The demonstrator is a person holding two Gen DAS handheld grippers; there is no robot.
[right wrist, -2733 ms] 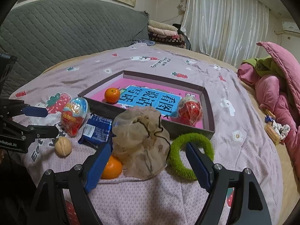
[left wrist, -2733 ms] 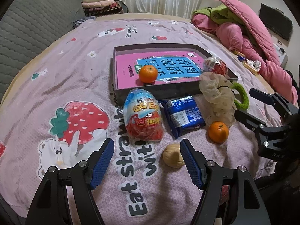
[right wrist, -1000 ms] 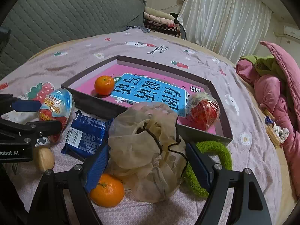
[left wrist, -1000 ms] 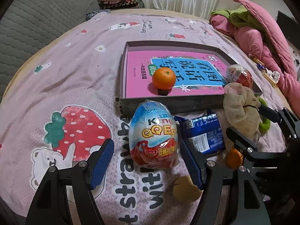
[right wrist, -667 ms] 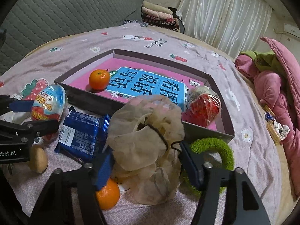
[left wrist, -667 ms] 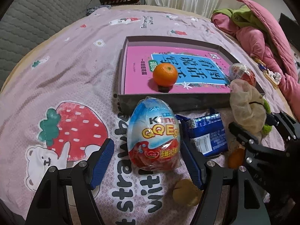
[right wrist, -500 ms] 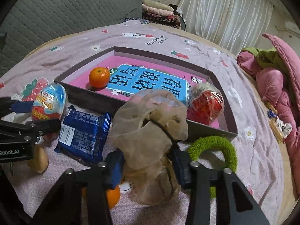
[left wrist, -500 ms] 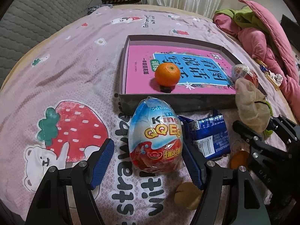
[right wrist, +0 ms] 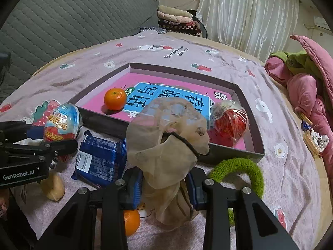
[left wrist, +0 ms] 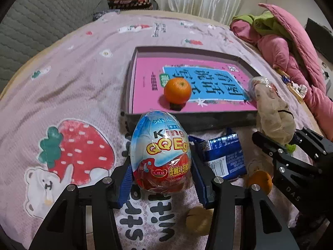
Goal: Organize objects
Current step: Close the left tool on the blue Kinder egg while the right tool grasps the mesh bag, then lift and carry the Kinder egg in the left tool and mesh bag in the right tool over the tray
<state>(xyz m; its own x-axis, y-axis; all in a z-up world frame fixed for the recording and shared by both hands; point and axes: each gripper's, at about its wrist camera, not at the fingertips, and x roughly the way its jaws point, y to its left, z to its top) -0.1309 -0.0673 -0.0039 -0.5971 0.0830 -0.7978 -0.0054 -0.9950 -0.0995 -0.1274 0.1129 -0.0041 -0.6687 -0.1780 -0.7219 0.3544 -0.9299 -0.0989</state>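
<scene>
My left gripper [left wrist: 162, 184] is shut on a blue and red toy egg [left wrist: 160, 153], held upright in front of the grey tray [left wrist: 187, 123]. The egg also shows in the right wrist view [right wrist: 61, 123]. My right gripper [right wrist: 165, 188] is shut on a beige mesh bag [right wrist: 166, 137], lifted before the tray's near wall [right wrist: 226, 153]. The tray holds a pink book [left wrist: 145, 87], an orange [left wrist: 177, 90] and a red wrapped egg [right wrist: 229, 123].
On the pink bedsheet lie a blue snack pack [right wrist: 98, 160], a second orange [right wrist: 131, 219], a tan walnut-like lump [right wrist: 53, 184] and a green fuzzy ring [right wrist: 243, 170]. Pink and green bedding [right wrist: 308, 79] is piled at the right; a grey headboard [right wrist: 62, 16] stands behind.
Both grippers have closed: the left on the toy egg, the right on the mesh bag. Both objects have risen slightly off the sheet toward the tray.
</scene>
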